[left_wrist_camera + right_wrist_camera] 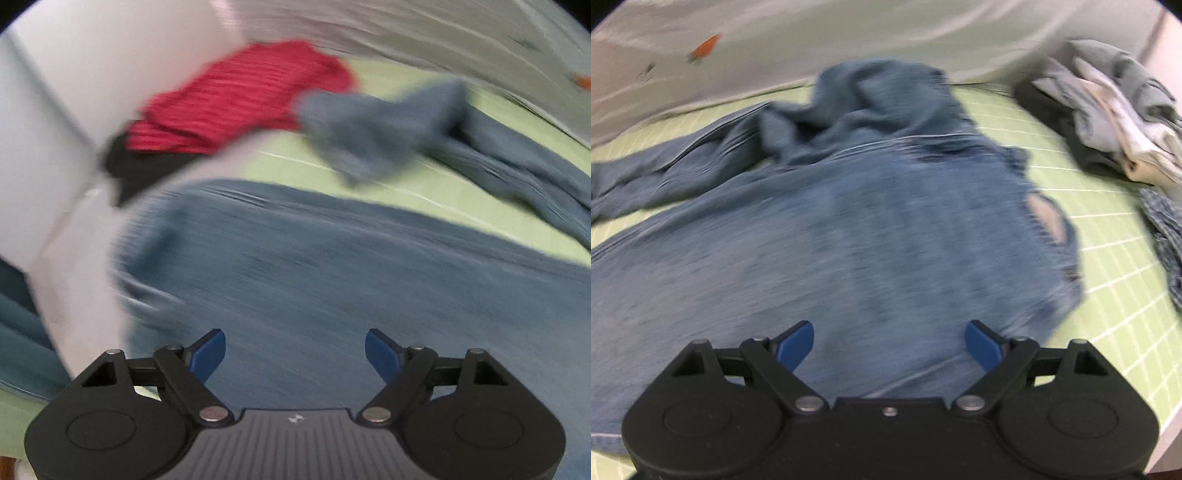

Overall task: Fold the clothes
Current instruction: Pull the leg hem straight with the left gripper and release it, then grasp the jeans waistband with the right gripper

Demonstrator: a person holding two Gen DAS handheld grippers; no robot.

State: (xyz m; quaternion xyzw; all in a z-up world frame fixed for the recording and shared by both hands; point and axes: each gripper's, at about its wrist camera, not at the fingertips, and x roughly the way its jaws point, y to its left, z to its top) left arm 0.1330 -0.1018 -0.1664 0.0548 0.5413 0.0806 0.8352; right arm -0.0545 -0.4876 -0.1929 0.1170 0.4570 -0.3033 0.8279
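A pair of blue jeans (332, 273) lies spread on the green gridded mat (295, 162), one leg (517, 173) trailing off to the right. In the right wrist view the same jeans (849, 229) fill the middle, crumpled at the far end and with a torn hole (1047, 218) on the right. My left gripper (295, 352) hovers over the denim with its blue pads wide apart and nothing between them. My right gripper (889, 347) also stands open above the jeans, holding nothing. Both pictures are motion-blurred.
A red striped garment (240, 96) on a black one (136, 166) lies at the far left by a white box (110, 62). A heap of grey, white and dark clothes (1115, 114) sits at the far right, patterned blue fabric (1167, 236) below it. A pale sheet (849, 40) lies behind the mat.
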